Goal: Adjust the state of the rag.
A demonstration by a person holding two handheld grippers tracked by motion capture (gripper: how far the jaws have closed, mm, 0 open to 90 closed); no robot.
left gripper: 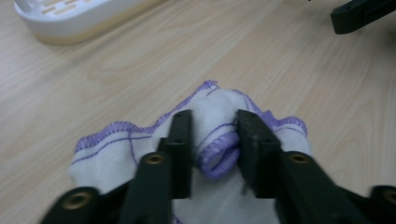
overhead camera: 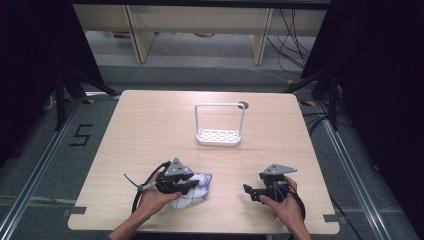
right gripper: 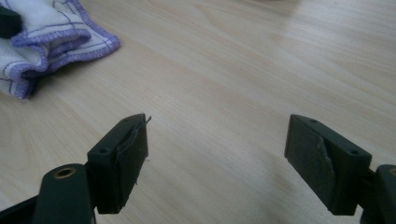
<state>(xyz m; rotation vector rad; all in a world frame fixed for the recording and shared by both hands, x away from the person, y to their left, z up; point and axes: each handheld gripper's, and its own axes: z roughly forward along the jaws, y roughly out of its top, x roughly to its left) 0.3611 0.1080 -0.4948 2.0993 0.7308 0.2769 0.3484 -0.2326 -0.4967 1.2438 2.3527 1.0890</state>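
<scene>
You are at the pick-up step: your left gripper (left gripper: 214, 140) has its jaws pinched on a bunched fold of the white cloth with purple stitched edging (left gripper: 215, 126), which lies crumpled on the table (overhead camera: 150, 130) close to the near edge, left of its middle. In the left gripper view the hem is squeezed between the two black pads, so the grip looks made, though it catches a ridge of fabric and not a flat corner. Your right gripper (right gripper: 217, 156) rests near the same near edge toward the right corner, well apart from the cloth, with its jaws spread wide over bare wood and nothing between them. The white rack with the tall loop handle (overhead camera: 219, 125) stands farther back, around the middle of the table, empty as far as you can see. The next move, as I judge it, calls for a slow lift to check the fold does not slip out, and for bringing your right gripper across to take a free edge.
</scene>
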